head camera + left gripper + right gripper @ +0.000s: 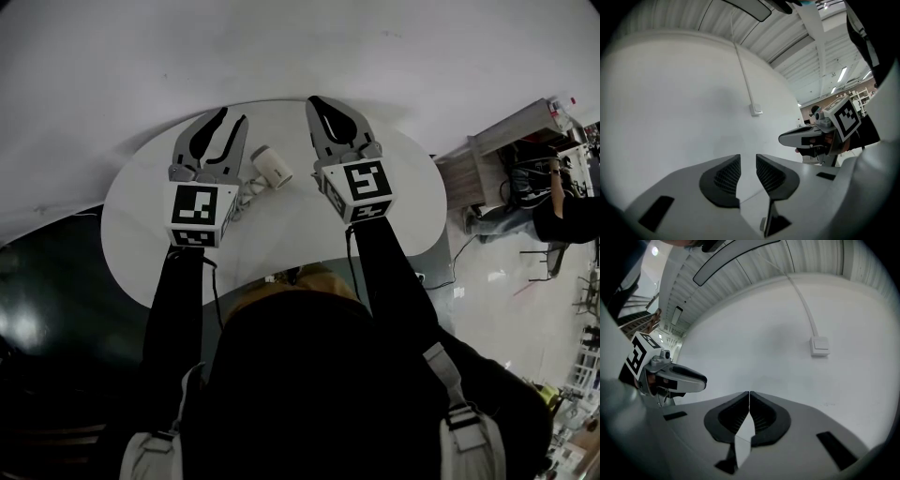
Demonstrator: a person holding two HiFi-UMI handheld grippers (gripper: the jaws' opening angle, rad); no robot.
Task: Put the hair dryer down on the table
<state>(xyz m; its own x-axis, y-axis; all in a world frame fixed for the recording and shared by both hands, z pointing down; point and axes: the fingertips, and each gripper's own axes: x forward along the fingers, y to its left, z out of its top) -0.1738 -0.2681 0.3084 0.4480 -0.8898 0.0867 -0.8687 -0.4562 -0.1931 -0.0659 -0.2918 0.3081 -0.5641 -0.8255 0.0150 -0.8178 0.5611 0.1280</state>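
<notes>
Where it is: the small white plastic hair dryer (pixel 272 167) lies on the round white table (pixel 394 187), upper middle of the head view, in the gap between the two tools. Neither one touches it, so I'd say the put-down is basically done.

Left tool: the grey two-jaw left gripper (pixel 748 155) has its ribbed black pads a little apart with only bare wall showing through the slot. Nothing in it.

Right tool: the matching right gripper (pixel 749 392) has its pads pressed together, and it holds nothing either.

Which way it lies: the long axis runs diagonally in the head view, from upper left down to lower right. The lower right end looks a touch darker, so maybe that's the open end of the barrel, but honestly it's too small to call.

Cord: there's a pale tangle (pixel 246 194) just below and left of the dryer, right beside the left gripper's body. I'm guessing that's the lead.

What could go wrong: my main worry is that tangle. If the left gripper pulls away carelessly it could snag the lead and drag or spin the dryer.

Second worry: the body looks rounded, so a bump from either tool might roll it.

Edge risk: low I think, it sits well in from the rim.
</notes>
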